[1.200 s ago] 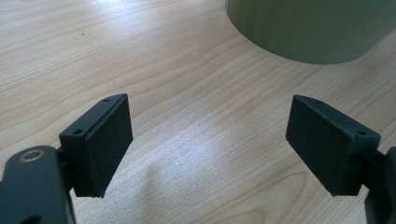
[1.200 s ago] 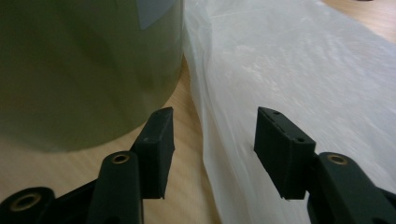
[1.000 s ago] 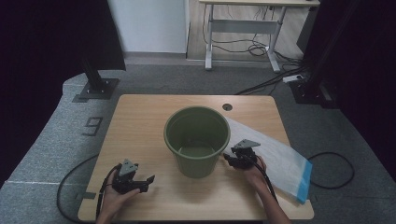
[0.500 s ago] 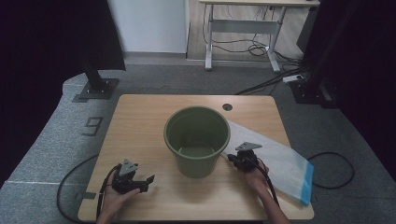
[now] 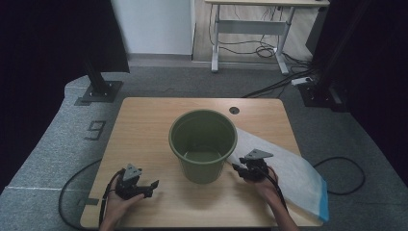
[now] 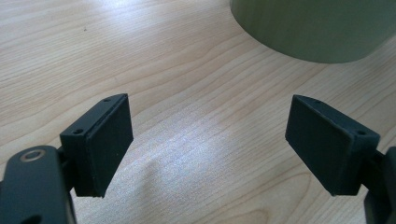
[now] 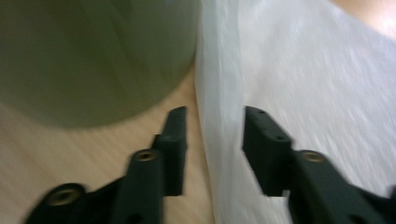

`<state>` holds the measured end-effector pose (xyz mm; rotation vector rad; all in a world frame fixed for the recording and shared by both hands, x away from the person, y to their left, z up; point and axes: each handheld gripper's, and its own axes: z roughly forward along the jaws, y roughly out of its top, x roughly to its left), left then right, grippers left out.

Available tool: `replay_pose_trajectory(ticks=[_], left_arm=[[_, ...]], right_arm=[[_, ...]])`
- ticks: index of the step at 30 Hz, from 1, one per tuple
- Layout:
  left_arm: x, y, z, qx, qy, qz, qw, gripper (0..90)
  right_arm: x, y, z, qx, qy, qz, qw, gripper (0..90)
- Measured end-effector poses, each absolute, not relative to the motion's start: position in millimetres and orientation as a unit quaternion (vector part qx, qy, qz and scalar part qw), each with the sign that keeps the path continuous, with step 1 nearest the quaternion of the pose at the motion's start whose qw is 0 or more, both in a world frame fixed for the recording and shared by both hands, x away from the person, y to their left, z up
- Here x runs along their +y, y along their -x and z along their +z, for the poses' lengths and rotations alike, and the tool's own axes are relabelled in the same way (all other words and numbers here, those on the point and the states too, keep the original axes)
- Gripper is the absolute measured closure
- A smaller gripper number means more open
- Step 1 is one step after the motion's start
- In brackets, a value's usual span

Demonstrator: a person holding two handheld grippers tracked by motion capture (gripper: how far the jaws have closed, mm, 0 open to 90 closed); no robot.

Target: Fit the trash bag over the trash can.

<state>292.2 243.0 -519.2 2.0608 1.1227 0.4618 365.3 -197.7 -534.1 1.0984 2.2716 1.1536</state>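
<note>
- While the bucket (image 5: 202,144) stands mid-table, the white bag (image 5: 293,173) lies flat just right of it, one corner tucked against its base.
- Right gripper (image 7: 212,135) sits at that corner, jaws part-open astride the bag's edge, not yet pinching.
- Left gripper (image 6: 208,140) rests left of the bucket, jaws wide, nothing between them.
- Risk, I'd say: a close here could catch thin film poorly and slip, or the near jaw could nudge the bucket, since it is just beside the wall.
- Pulling hard might drag the bag off the table (image 5: 144,125), as its far end already overhangs the edge right of the bucket.
- Open room lies behind and left of the bucket.
</note>
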Motion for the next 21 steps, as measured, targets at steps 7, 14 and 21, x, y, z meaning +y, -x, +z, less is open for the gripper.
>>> replay_pose_trajectory(ticks=[7,14,21], left_arm=[[244,-292,-519,0.439,-0.8,0.182,0.367,15.0],[244,-292,-519,0.44,-0.8,0.182,0.367,15.3],[243,-293,-520,0.438,-0.802,0.181,0.364,15.3]], right_arm=[[-181,-382,-543,0.811,-0.387,0.4,0.181,50.4],[-175,-388,-550,0.816,-0.395,0.382,0.178,70.2],[-187,-389,-547,0.801,-0.411,0.397,0.18,88.5]])
